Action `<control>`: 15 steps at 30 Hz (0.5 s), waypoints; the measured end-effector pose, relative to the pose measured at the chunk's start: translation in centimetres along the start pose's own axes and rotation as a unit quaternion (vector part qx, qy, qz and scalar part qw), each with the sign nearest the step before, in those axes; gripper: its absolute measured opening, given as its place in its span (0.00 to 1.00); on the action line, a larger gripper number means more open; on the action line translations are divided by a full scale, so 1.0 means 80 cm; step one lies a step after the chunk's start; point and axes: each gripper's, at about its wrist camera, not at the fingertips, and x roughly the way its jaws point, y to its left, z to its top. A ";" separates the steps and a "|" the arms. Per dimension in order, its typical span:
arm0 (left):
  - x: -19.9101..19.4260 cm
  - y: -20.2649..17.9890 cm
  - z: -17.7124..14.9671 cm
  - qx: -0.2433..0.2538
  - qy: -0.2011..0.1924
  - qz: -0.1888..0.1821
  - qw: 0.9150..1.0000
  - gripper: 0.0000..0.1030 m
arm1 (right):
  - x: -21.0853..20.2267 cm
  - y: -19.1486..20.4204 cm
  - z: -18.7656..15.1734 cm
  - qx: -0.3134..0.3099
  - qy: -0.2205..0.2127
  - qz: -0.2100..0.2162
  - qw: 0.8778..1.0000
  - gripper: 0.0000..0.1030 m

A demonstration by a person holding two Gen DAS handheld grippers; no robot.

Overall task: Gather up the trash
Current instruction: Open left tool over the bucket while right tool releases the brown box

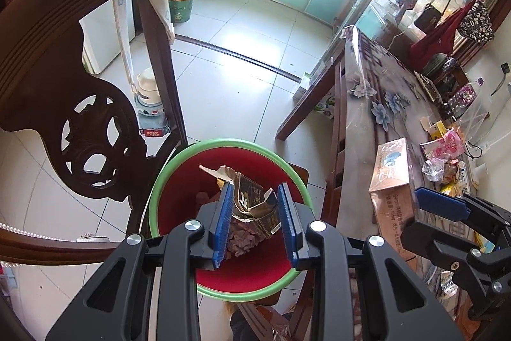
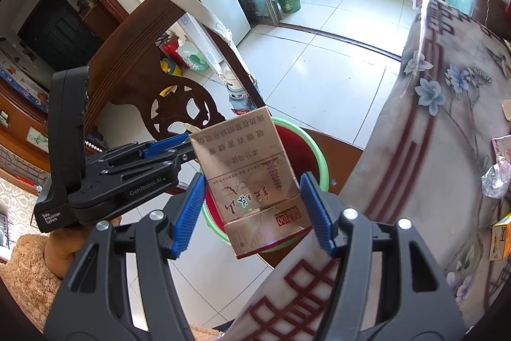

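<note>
One "GenRobot.AI" mark on left tongs (image 2: 179, 146).

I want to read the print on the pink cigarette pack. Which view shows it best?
The right wrist view: the pack fills the centre between the right gripper's fingers, printed face toward the camera, above the red bin. The left wrist view shows only that gripper at the edge, not the pack.

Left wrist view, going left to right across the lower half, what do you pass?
Carved wooden chair back → red bin with green rim → torn dark carton between the left claw's pads → long tan box on the table → right claw.
</note>
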 end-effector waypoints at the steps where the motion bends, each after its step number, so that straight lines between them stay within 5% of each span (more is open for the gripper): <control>1: 0.001 0.002 0.001 -0.004 0.000 0.008 1.000 0.32 | 0.001 -0.002 0.001 0.004 0.000 0.001 1.000 0.70; 3: 0.000 0.006 0.002 -0.012 -0.002 0.020 1.000 0.56 | 0.000 -0.004 0.001 0.014 -0.004 0.002 1.000 0.76; 15: -0.016 -0.013 0.003 0.009 -0.010 0.009 1.000 0.56 | -0.031 -0.008 -0.006 0.006 -0.023 -0.008 1.000 0.76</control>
